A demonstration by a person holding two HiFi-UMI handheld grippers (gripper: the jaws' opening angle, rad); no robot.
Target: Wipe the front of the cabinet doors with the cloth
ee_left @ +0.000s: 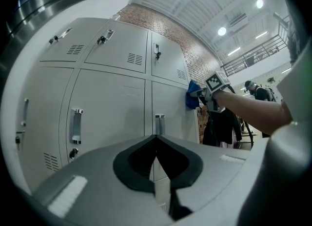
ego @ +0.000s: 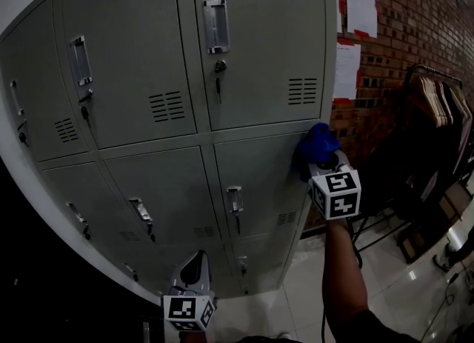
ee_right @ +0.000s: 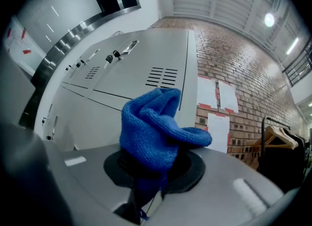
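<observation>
The blue cloth (ee_right: 152,134) is a soft, light knit, so it bunches and flops rather than lying flat. The right gripper (ee_right: 146,193) has its jaws clamped on the lower bunch, which looks like the best place to hold it, since the loose top is left to do the wiping. In the head view the cloth sits right of centre, seemingly against the right edge of the cabinet doors (ego: 259,45). The left gripper (ee_left: 157,144) is at the bottom of that view, jaws together with nothing between them.
</observation>
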